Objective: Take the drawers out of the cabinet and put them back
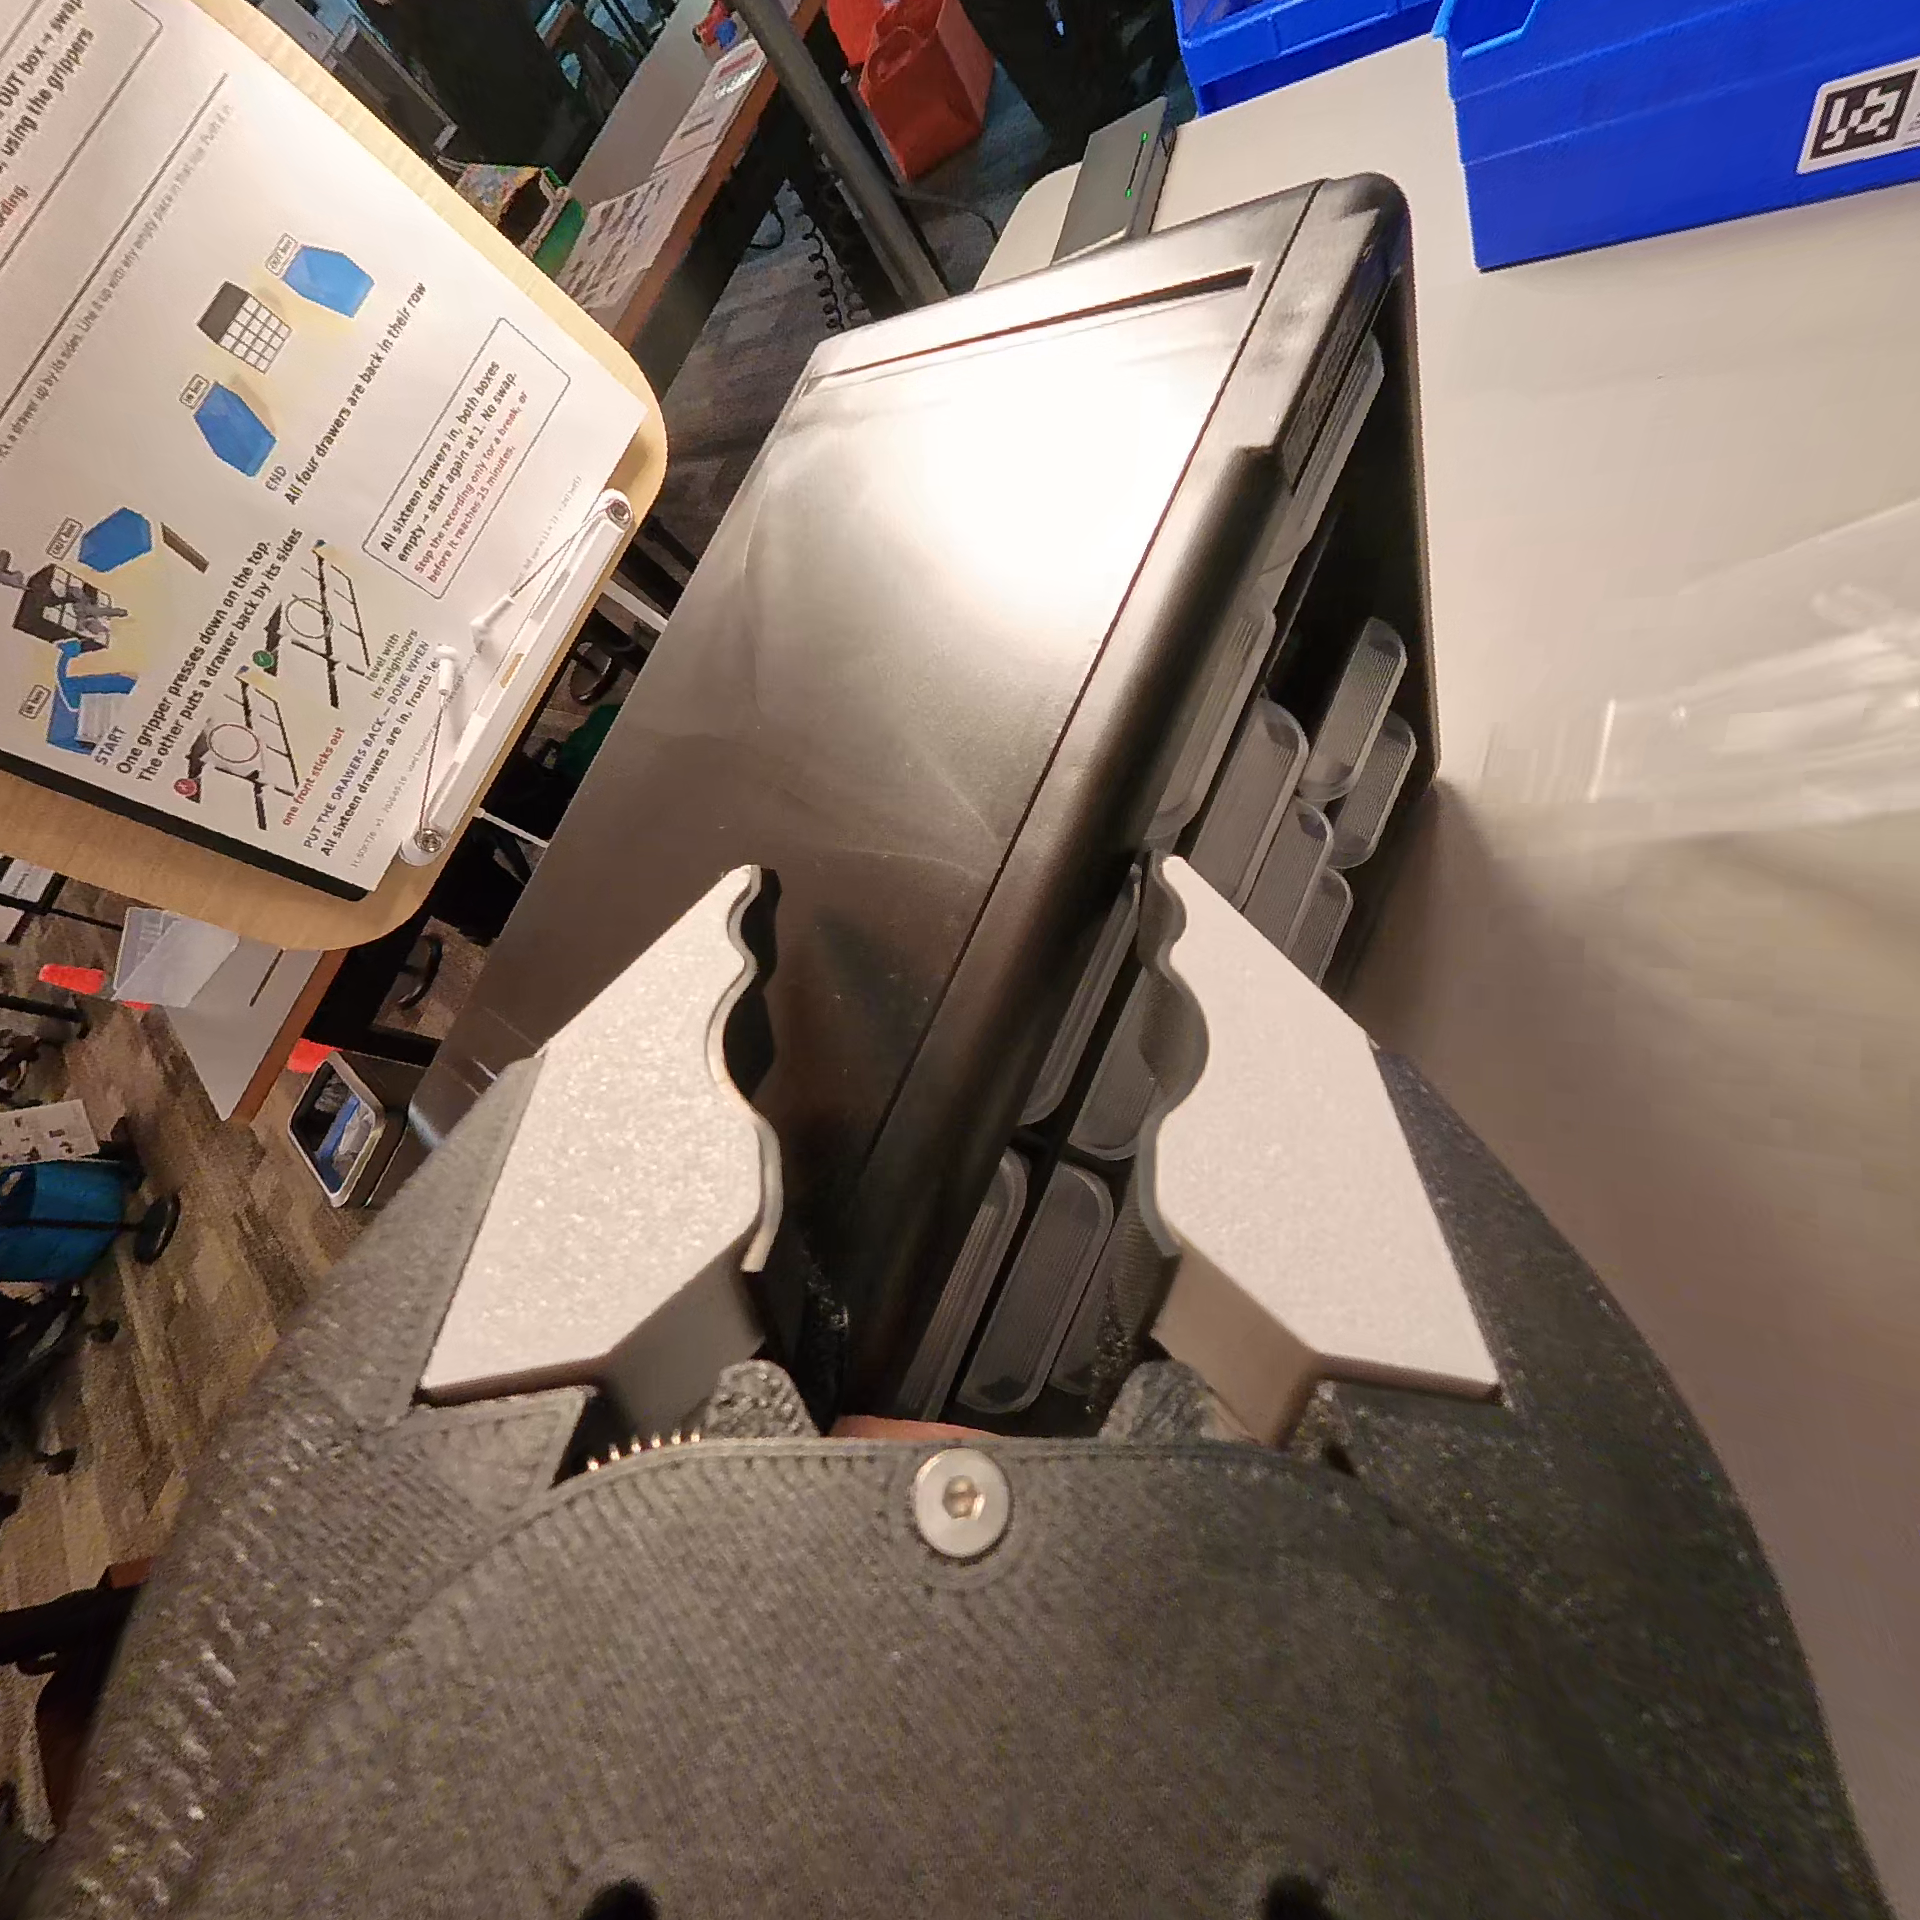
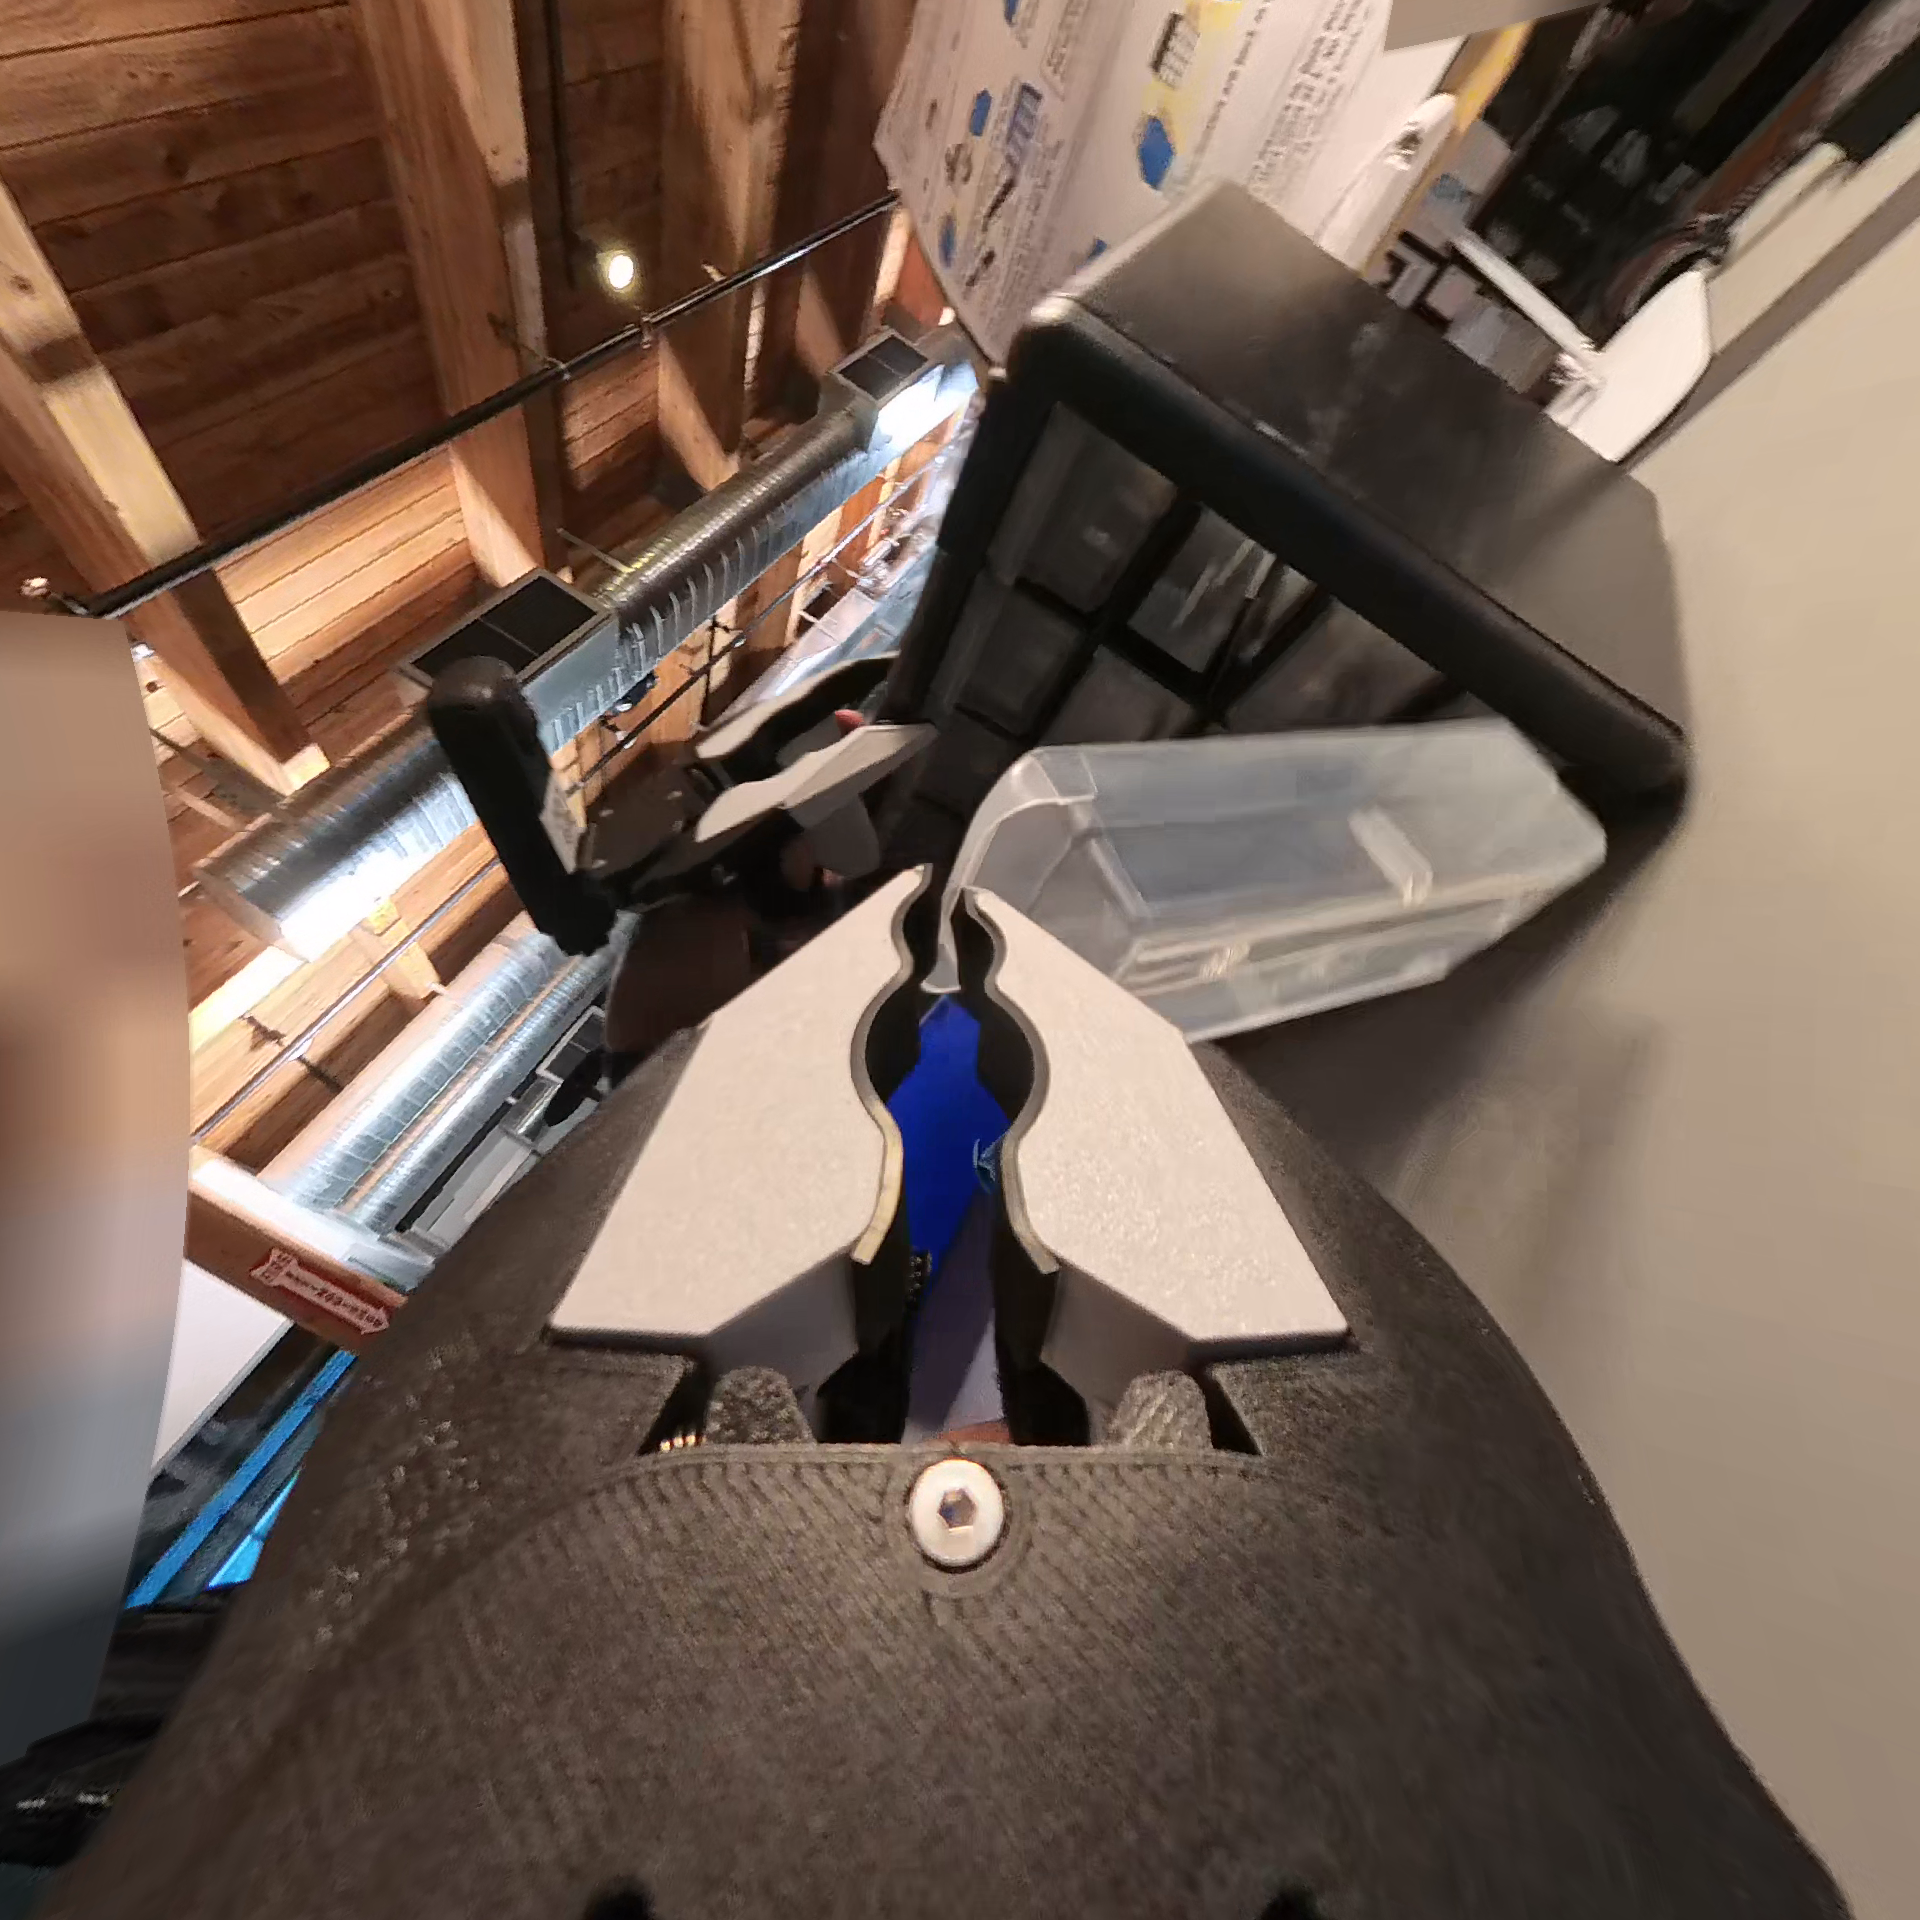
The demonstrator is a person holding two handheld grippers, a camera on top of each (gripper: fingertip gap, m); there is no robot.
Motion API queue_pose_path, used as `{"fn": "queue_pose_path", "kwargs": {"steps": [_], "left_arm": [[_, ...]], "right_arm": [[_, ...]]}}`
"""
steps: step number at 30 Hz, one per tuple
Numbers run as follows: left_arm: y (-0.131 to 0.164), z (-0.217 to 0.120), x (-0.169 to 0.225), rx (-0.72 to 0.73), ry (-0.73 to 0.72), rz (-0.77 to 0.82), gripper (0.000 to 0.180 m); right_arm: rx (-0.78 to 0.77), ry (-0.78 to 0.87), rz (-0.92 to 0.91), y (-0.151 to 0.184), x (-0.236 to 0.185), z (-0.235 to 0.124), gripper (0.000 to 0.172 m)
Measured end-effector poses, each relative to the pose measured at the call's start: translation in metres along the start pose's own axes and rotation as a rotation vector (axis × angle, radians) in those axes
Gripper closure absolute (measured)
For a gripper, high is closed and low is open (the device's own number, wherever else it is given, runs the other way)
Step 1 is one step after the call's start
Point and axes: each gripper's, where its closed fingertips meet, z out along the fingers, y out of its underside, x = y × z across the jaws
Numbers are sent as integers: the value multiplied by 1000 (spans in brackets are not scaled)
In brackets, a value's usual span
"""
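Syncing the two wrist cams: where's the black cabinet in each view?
Left wrist view: cabinet fills the centre, seen from above, running from the open left gripper to upper right; drawer fronts on its right face.
Right wrist view: cabinet upper right, tilted, behind the clear drawer pinched by the right gripper.
Shared landmark: the instruction sheet.

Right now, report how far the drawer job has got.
In hand: the right gripper is shut on a clear drawer's front lip; the drawer is largely out of the black cabinet. The left gripper is open over the cabinet top. Left: the other drawers, all still seated.
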Motion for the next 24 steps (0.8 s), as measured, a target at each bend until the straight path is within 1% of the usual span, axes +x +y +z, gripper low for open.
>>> {"fn": "queue_pose_path", "kwargs": {"steps": [3,6,11,12,14,17,19,20,22,24], "left_arm": [[0,0,0,0,0,0,108],[0,0,0,-2,-2,2,107],[0,0,0,-3,-4,2,107],[0,0,0,-3,-4,2,107],[0,0,0,-3,-5,3,107],[0,0,0,-1,-5,4,107],[0,0,0,-1,-4,4,107],[0,0,0,-1,-4,5,107],[0,0,0,-1,-3,5,108],[0,0,0,-3,-3,5,107]], "right_arm": [[-4,75,42,10,19,-13,168],[-36,153,92,26,35,-25,168],[-152,331,160,60,62,-47,165],[-188,364,166,68,66,-51,163],[-268,400,166,82,71,-59,150],[-367,414,115,94,69,-70,143],[-455,377,44,100,62,-75,141],[-502,339,-30,101,56,-77,141],[-574,278,-245,91,47,-78,142],[-634,212,-529,74,40,-74,141]]}}
